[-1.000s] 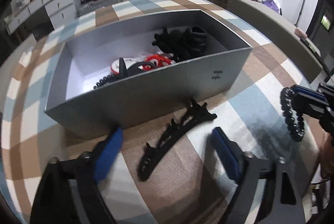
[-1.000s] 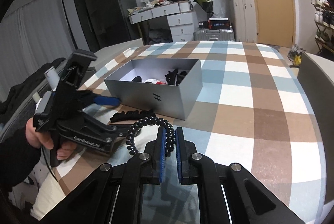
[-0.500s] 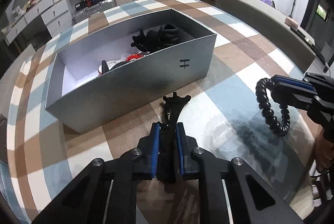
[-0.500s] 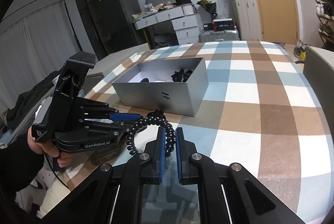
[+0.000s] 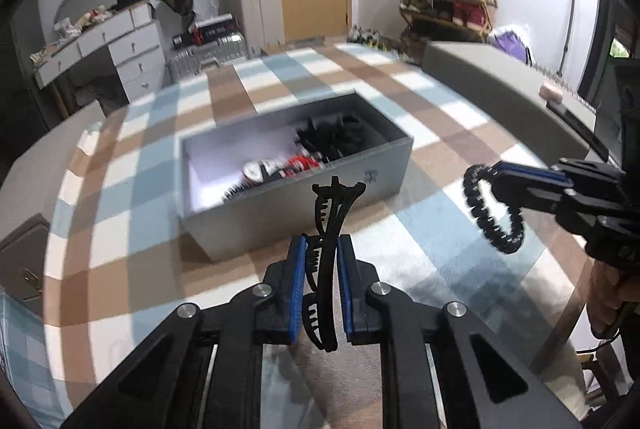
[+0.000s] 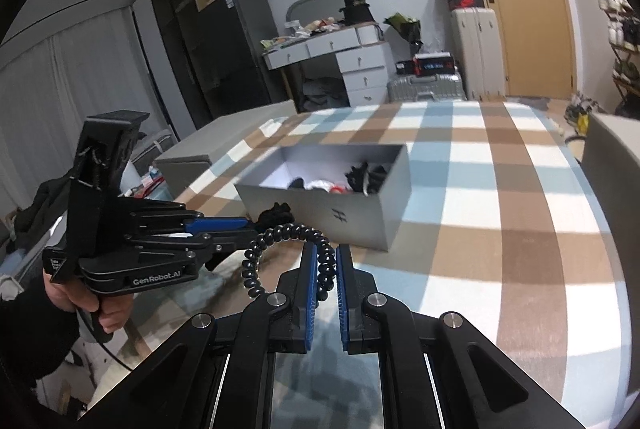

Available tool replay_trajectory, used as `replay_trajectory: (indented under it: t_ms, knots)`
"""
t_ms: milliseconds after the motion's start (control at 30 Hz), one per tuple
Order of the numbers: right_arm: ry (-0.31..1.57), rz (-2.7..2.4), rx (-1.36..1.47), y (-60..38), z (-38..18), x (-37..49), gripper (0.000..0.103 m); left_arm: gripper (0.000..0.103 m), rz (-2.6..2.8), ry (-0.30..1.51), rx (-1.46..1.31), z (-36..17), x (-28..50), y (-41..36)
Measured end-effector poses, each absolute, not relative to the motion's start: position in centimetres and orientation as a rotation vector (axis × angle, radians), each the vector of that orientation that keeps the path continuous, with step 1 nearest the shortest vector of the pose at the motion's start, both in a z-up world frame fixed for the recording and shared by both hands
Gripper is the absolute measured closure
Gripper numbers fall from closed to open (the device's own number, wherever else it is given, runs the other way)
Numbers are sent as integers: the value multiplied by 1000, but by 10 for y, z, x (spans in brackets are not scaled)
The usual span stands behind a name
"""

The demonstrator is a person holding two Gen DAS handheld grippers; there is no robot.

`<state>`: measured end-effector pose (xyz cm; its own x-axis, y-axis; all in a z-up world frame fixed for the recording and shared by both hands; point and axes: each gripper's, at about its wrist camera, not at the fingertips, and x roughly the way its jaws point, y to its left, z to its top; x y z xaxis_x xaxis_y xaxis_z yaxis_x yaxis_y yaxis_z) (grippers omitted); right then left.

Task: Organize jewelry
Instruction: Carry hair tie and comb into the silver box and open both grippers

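My left gripper [image 5: 322,247] is shut on a black toothed hair clip [image 5: 335,203] and holds it above the checked tablecloth, its tip pointing at the near wall of the open grey box [image 5: 280,207]. In the box lie black, red and white pieces [image 5: 296,161]. At the right my right gripper [image 5: 496,175] is shut on a black coiled band [image 5: 490,219] that hangs in the air. In the right wrist view the right gripper [image 6: 325,263] grips the coiled band [image 6: 280,233], and the left gripper [image 6: 240,225] with the clip's tip [image 6: 276,213] is in front of the box [image 6: 360,207].
The checked cloth [image 5: 440,229] covers the table around the box. A grey padded bench [image 5: 500,85] runs along the right edge. A person's hand [image 6: 92,305] holds the left gripper's handle. A dresser, suitcases and a shoe rack stand beyond the table.
The left gripper shut on the hair clip, which lay on the cloth, and has lifted it towards the box. The right gripper keeps hold of the coiled band, almost still.
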<state>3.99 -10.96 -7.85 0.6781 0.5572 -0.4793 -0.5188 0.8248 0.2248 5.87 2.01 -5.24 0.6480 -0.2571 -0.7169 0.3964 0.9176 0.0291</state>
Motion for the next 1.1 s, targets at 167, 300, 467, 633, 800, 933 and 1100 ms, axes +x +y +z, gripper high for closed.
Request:
replay_trajectory:
  t_ms: [167, 300, 467, 633, 800, 933, 1100]
  knots:
    - [529, 630, 69, -98, -61, 54, 94, 92, -372, 717, 194, -34, 61, 28]
    - [495, 640, 63, -88, -46, 67, 94, 92, -376, 682, 215, -23, 71, 32]
    - [471, 644, 78, -79, -35, 87, 94, 92, -383, 659, 233, -17, 87, 36]
    - [473, 631, 88, -75, -33, 107, 94, 92, -395, 657, 235, -17, 102, 38]
    - [491, 613, 92, -74, -36, 124, 94, 92, -419, 685, 213, -23, 117, 39]
    - [501, 600, 111, -75, -41, 136, 94, 92, -455, 711, 210, -31, 127, 37]
    - [521, 588, 101, -74, -49, 149, 94, 92, -468, 748, 203, -40, 139, 36]
